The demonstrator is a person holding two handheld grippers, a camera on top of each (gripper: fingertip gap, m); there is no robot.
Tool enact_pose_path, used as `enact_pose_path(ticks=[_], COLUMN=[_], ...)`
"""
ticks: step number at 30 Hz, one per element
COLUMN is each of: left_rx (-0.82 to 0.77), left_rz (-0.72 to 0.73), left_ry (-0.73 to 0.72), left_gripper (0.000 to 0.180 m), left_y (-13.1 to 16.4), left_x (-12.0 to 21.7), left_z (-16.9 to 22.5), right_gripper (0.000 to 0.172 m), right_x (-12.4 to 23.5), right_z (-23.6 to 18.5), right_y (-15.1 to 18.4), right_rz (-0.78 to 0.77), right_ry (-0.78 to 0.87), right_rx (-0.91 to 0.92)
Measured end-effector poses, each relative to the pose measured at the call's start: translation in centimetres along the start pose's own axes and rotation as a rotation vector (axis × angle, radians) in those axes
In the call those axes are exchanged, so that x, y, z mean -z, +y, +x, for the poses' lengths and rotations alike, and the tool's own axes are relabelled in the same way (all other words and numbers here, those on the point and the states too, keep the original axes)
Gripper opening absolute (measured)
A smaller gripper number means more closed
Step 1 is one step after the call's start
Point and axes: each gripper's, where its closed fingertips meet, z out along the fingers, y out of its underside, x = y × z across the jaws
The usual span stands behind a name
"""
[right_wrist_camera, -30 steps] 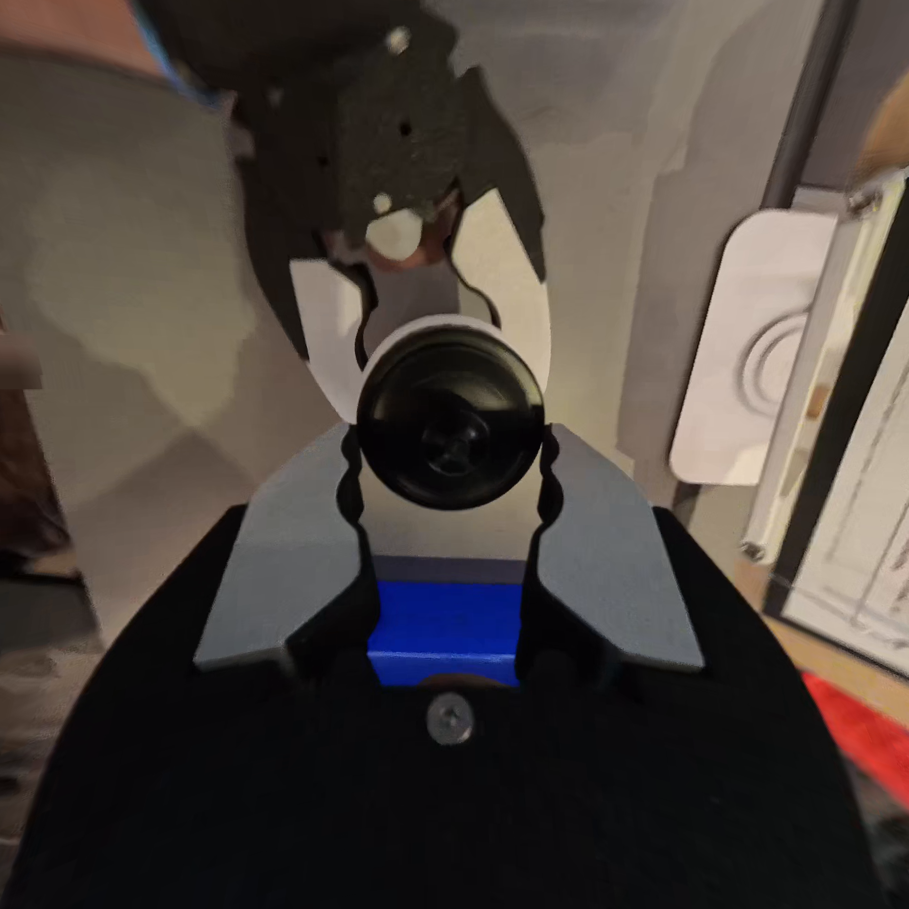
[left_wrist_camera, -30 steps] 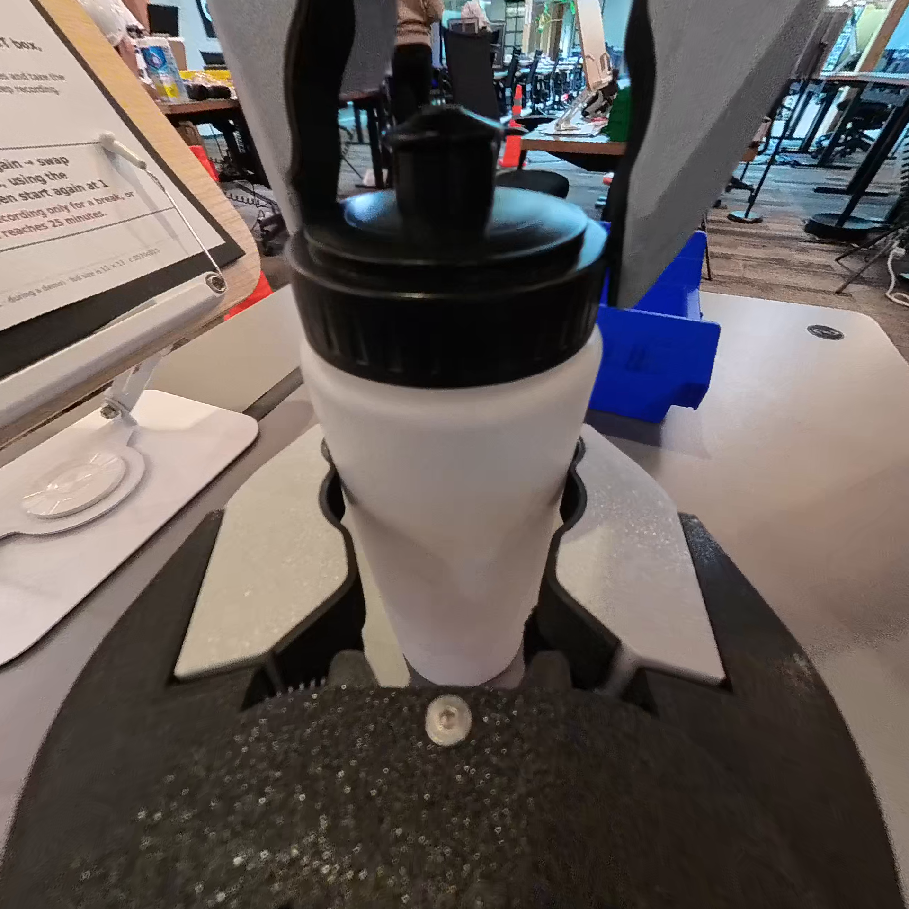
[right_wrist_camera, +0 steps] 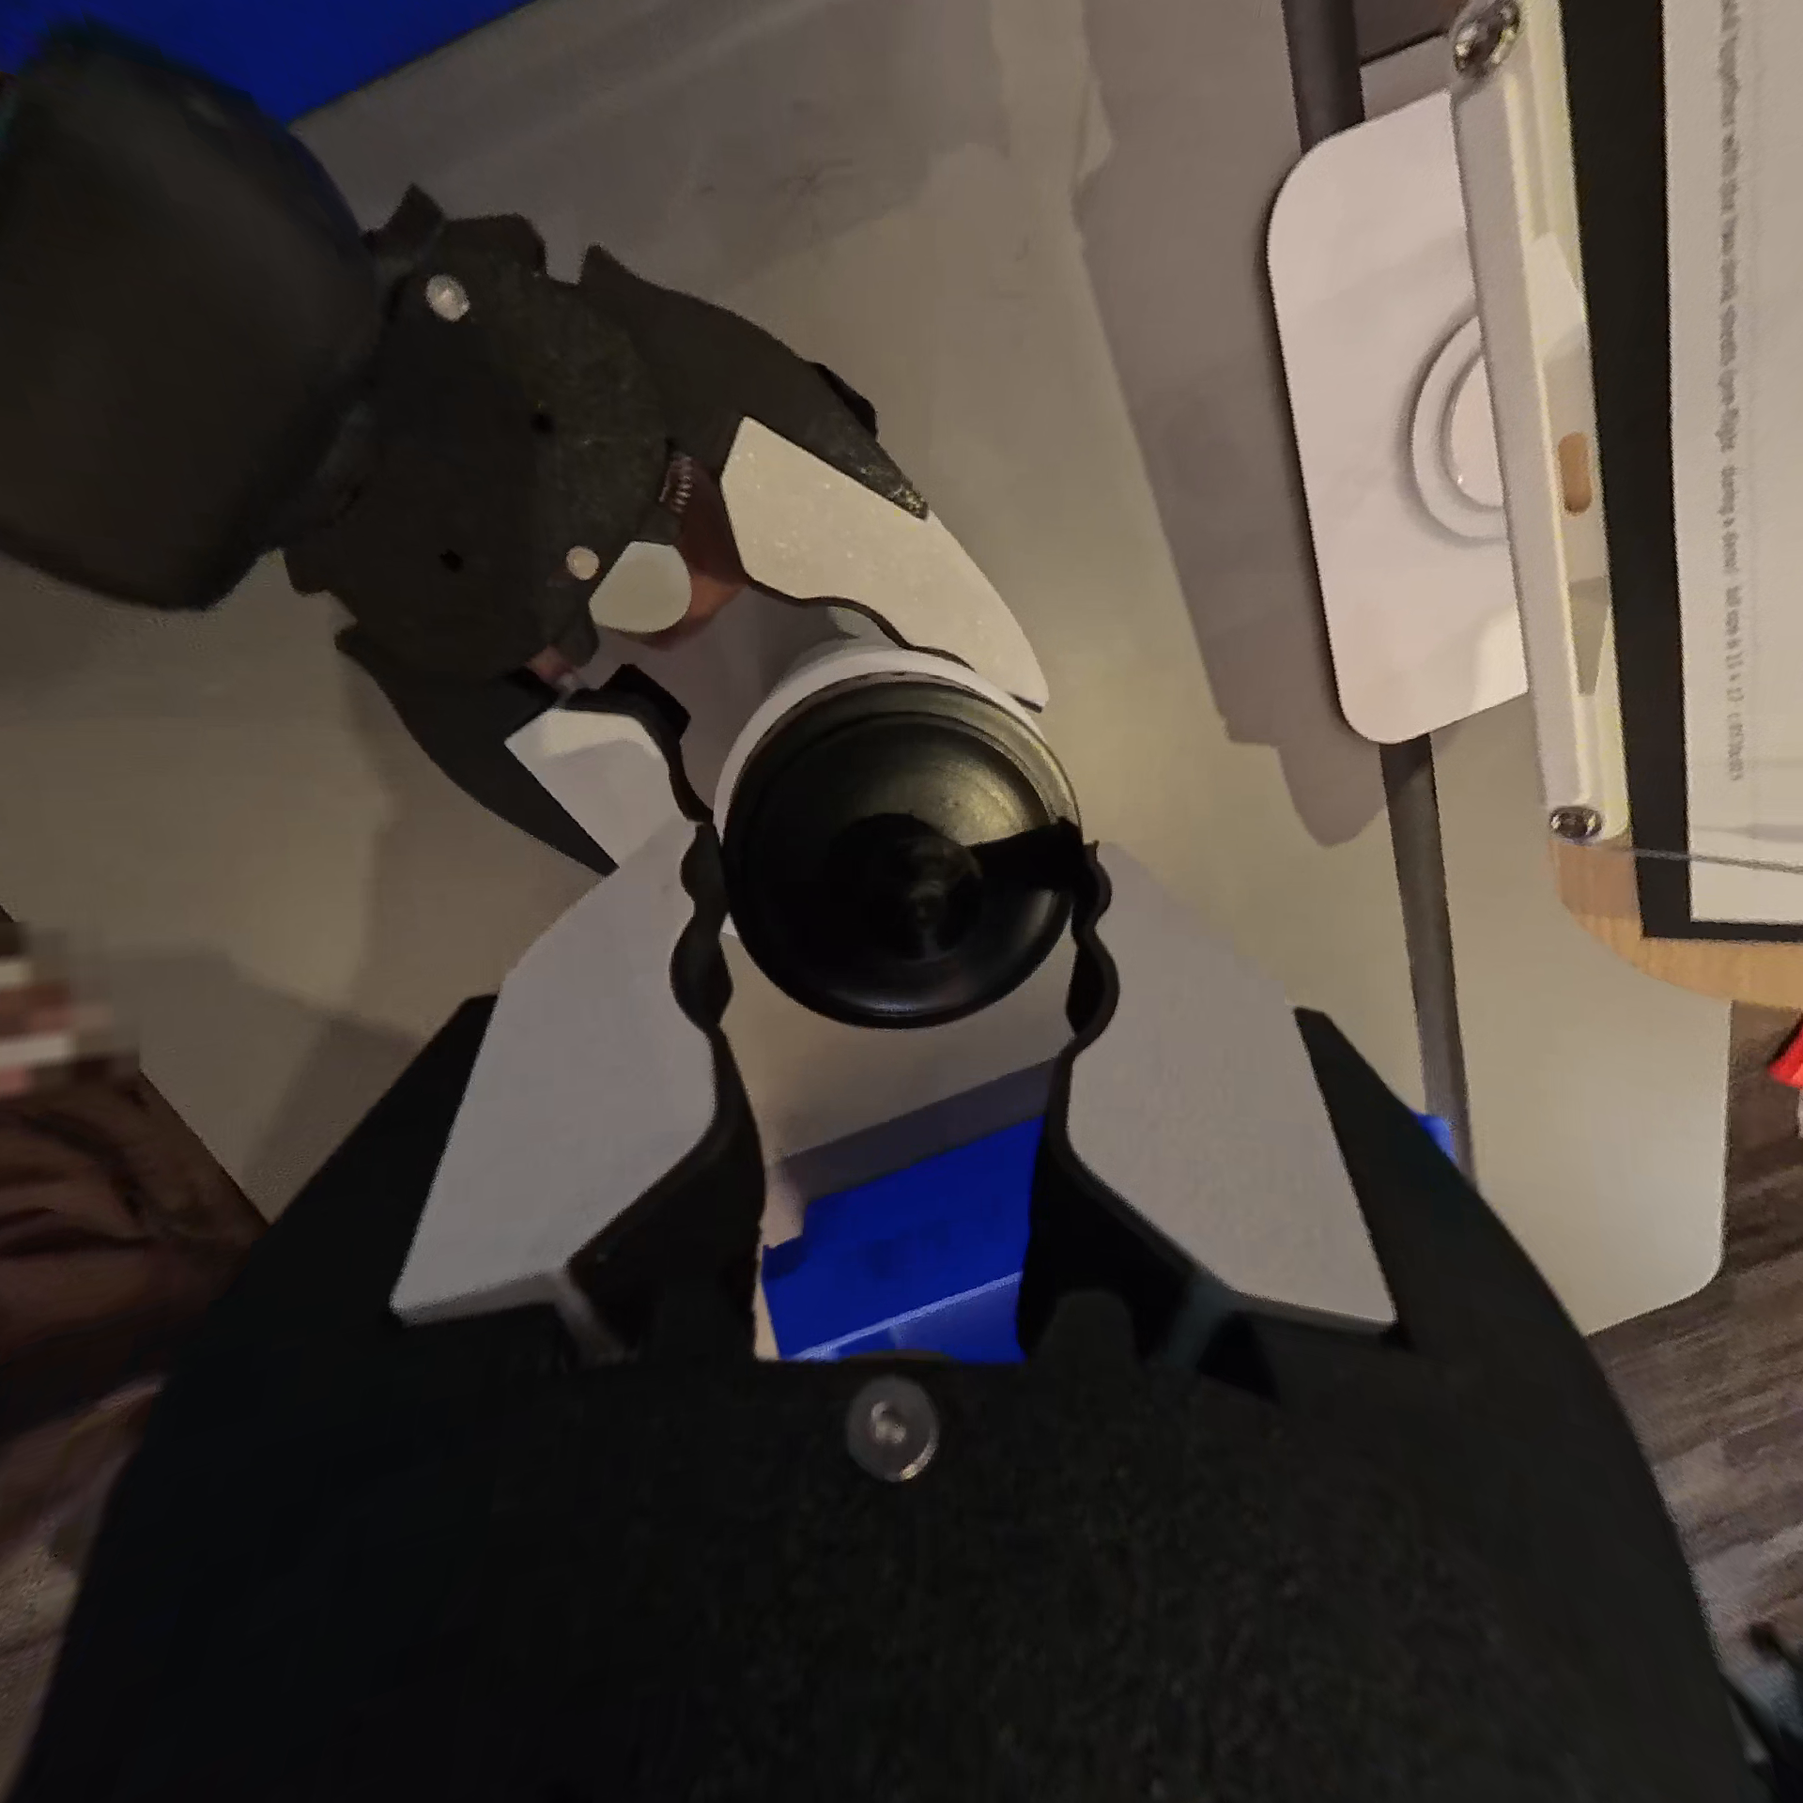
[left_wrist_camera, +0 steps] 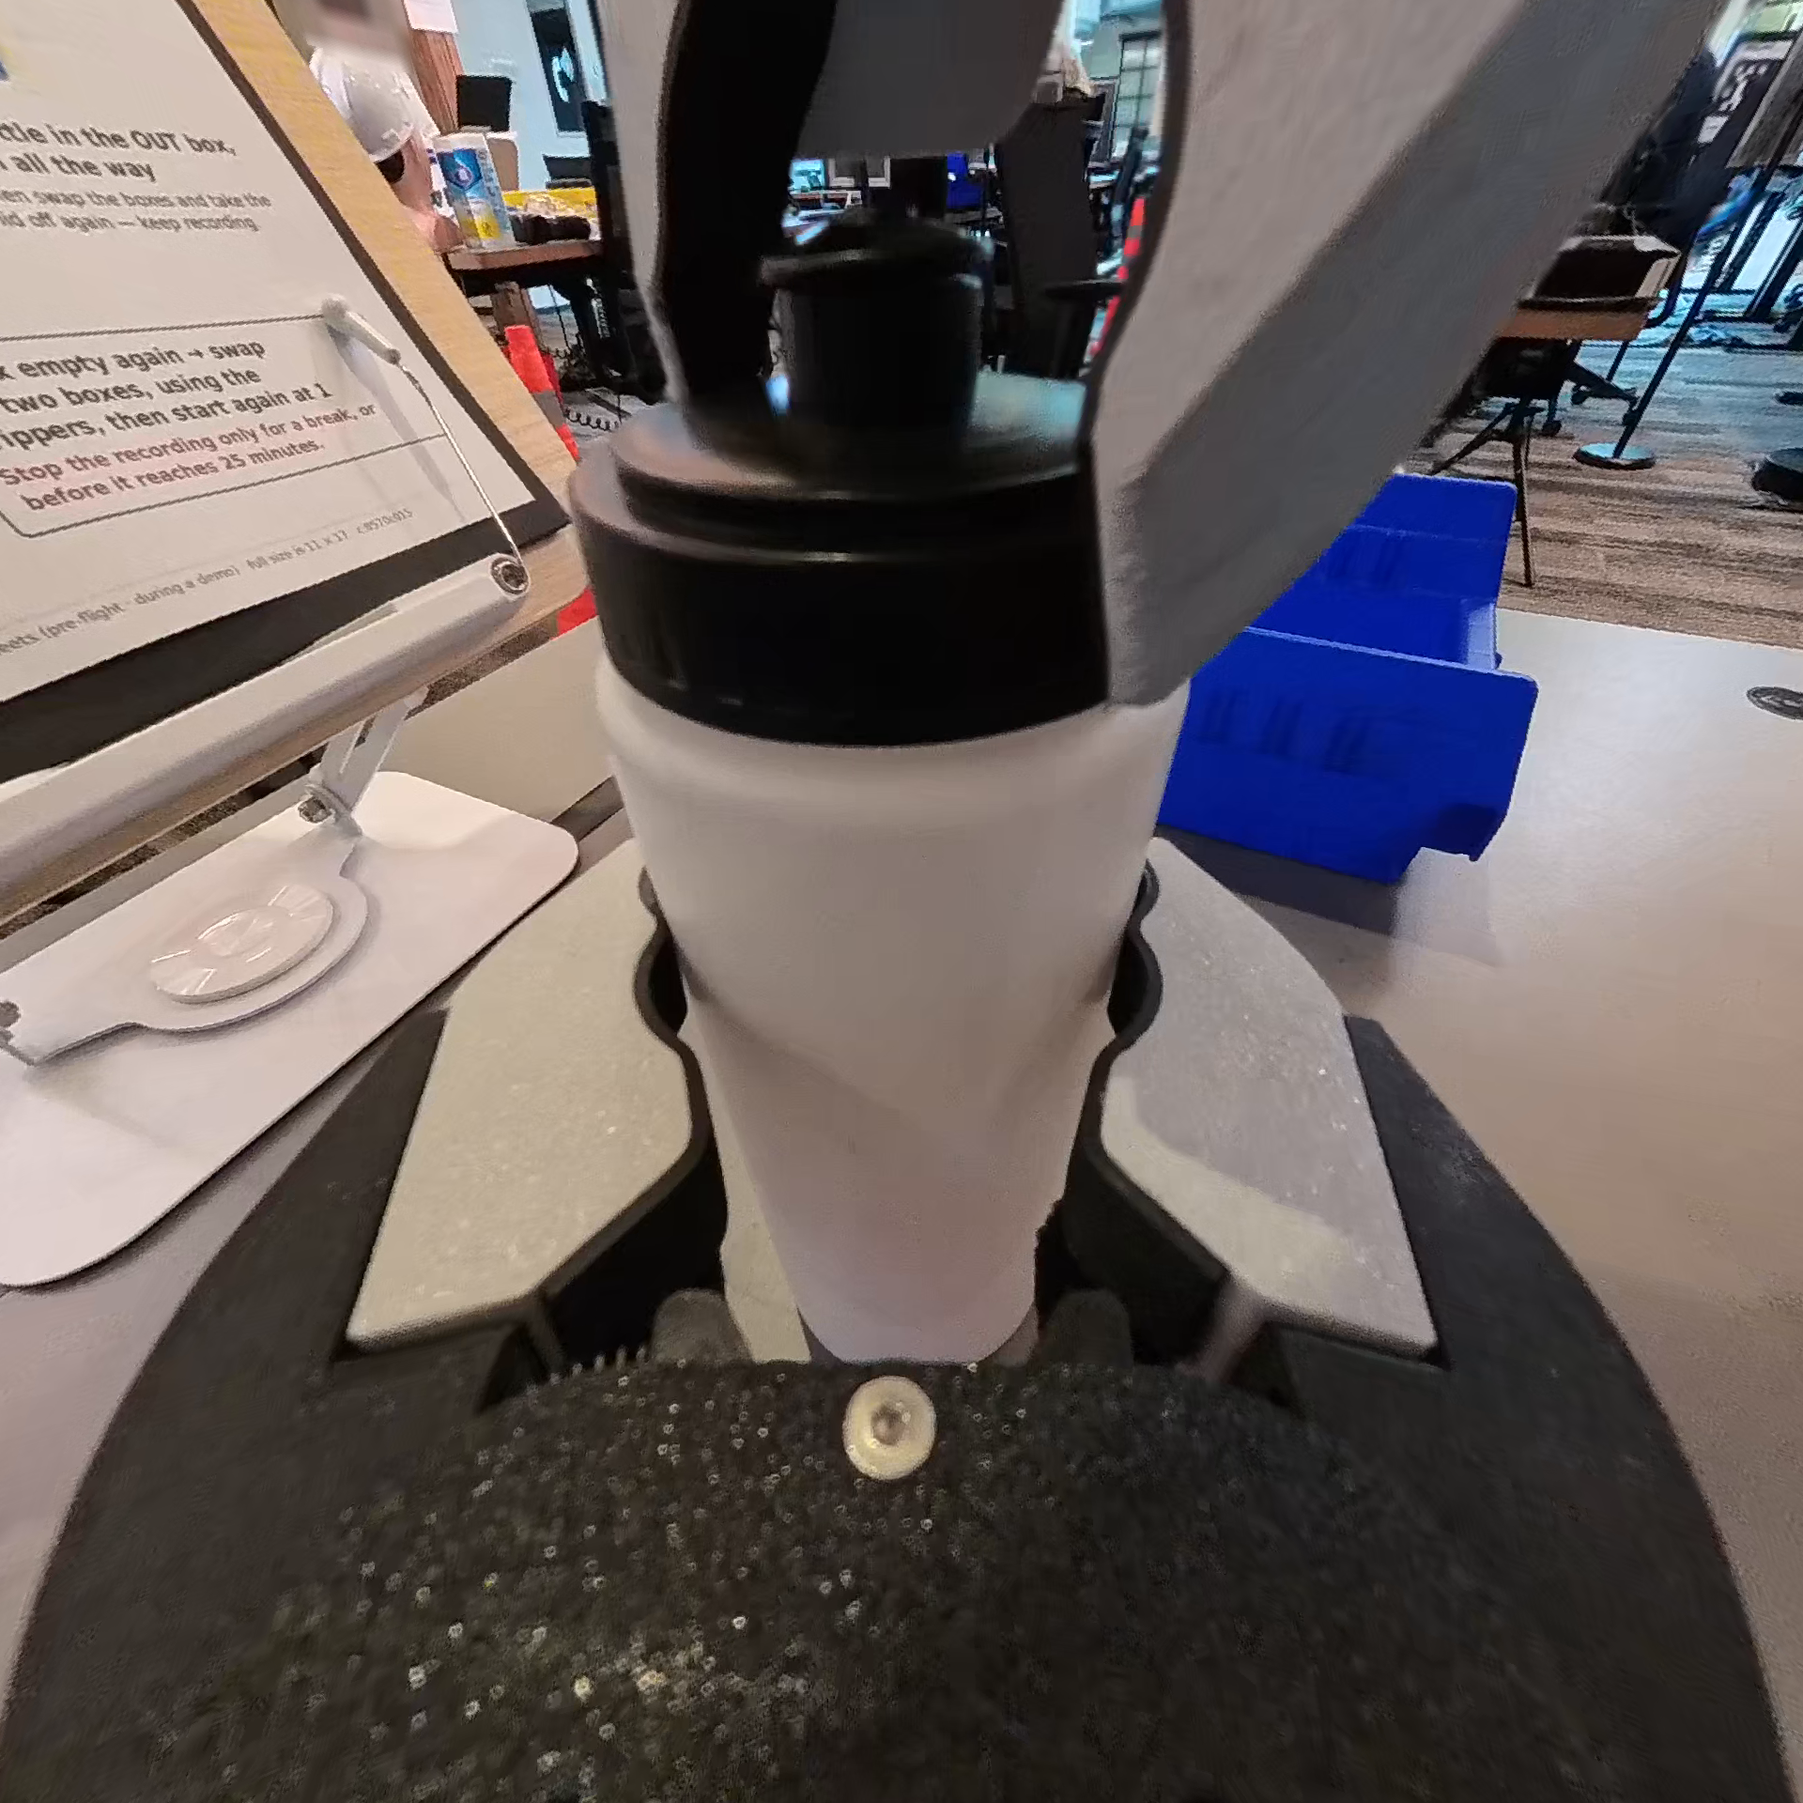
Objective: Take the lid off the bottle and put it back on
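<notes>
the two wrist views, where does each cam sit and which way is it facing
Left wrist view: on the left gripper, facing level across the table; its fingers clasp the white bottle.
Right wrist view: on the right gripper, looking straight down; its fingers flank the black lid.
Shared: bottle, lid, blue bin, white document stand, and each shows the other gripper.

We see the left wrist view bright and evenly lit, slightly motion-blurred, lines bowed at its edges; the right wrist view is dim, yellowish, with soft shadows.
</notes>
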Motion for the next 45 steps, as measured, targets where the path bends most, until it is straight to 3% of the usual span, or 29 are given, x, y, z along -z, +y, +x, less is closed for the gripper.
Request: enact_pose_path(ticks=[5, 9, 12, 16, 18, 21, 26, 28, 30, 36, 39, 41, 45], left_rx=[-0.001, -0.005, 0.003, -0.002, 0.005, 0.004, 0.002, 0.004, 0.001, -0.002, 0.006, 0.006, 0.001], left_rz=[0.003, -0.001, 0.001, -0.002, 0.002, 0.001, -0.003, -0.007, -0.01, -0.013, -0.009, -0.011, -0.009], left_ry=[0.021, 0.027, 0.032, 0.029, 0.024, 0.017, 0.007, 0.002, 0.001, 0.005, 0.007, 0.009, 0.01], left_gripper=[0.086, 0.086, 0.086, 0.087, 0.087, 0.087, 0.087, 0.087, 0.087, 0.087, 0.087, 0.087, 0.087], left_y=[0.0, 0.0, 0.0, 0.0, 0.0, 0.0, 0.0, 0.0, 0.0, 0.0, 0.0, 0.1, 0.1], left_x=[0.0, -0.1, 0.1, 0.1, 0.1, 0.1, 0.1, 0.2, 0.2, 0.2, 0.2, 0.2, 0.4], left_z=[0.2, 0.3, 0.3, 0.4, 0.3, 0.3, 0.3, 0.3, 0.3, 0.4, 0.3, 0.2, 0.2], right_gripper=[0.069, 0.069, 0.069, 0.078, 0.092, 0.092, 0.081, 0.07, 0.06, 0.061, 0.083, 0.072, 0.071], right_x=[0.0, 0.0, 0.0, 0.8, 1.8, 2.4, 1.1, 0.8, 0.7, 0.8, 0.4, -0.1, -0.2], right_z=[0.0, 0.0, 0.1, -0.1, -0.3, 0.3, 1.8, 1.0, 0.5, 0.3, -0.2, -0.3, -0.3], right_y=[0.1, 0.2, -0.1, -0.7, -1.4, -1.4, -0.5, -0.6, -0.7, -0.5, -0.2, 0.1, 0.1], right_rz=[-0.029, -0.036, -0.038, 0.001, 0.055, 0.066, 0.024, 0.02, 0.009, -0.039, -0.086, -0.104, -0.11], right_ry=[-0.038, -0.095, -0.107, -0.062, -0.067, -0.033, 0.069, -0.006, -0.042, -0.054, -0.083, -0.063, -0.047], right_rx=[0.206, 0.493, 0.548, 0.406, 0.218, -0.132, -0.407, -0.475, -0.483, -0.469, -0.47, -0.457, -0.348])
